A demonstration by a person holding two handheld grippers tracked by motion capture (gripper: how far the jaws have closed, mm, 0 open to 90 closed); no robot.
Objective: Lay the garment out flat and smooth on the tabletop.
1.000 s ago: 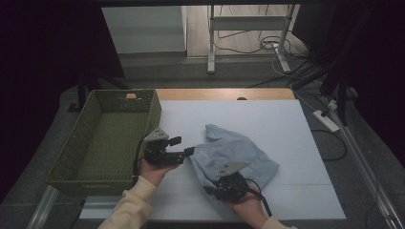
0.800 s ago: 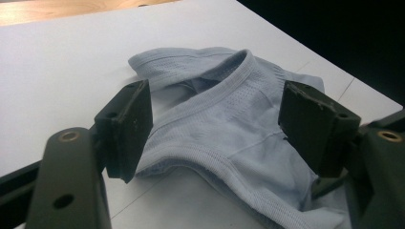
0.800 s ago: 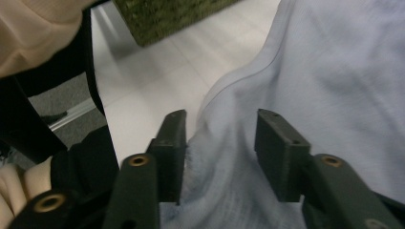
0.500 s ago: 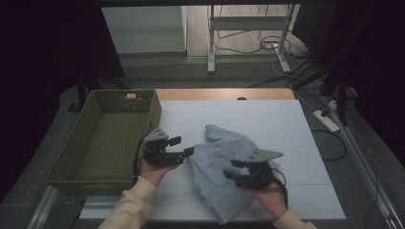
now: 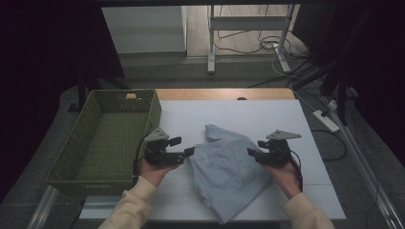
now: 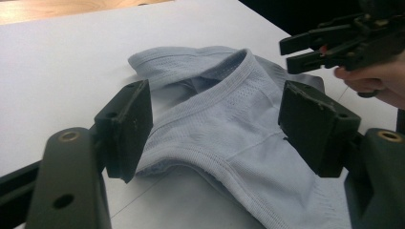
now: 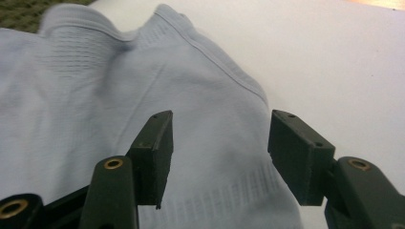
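Spreading the shirt (image 5: 224, 171) is in hand — both grippers' fingers stand apart, the right (image 5: 252, 153) just opened; edges must be regripped next.

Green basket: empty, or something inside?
Empty: the high view shows the green basket's bare woven floor; the light blue garment lies outside on the table.

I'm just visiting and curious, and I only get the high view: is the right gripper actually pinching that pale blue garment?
Observer: No. In the right gripper view the right gripper has just been opening; its pads stand apart above the pale blue garment.
Operator: And the left one?
Observer: The left gripper is open too, its pads either side of a ribbed hem.
Operator: Ribbed? It looks plain to me.
Observer: Up close the cloth shows fine mesh bands near the hem.
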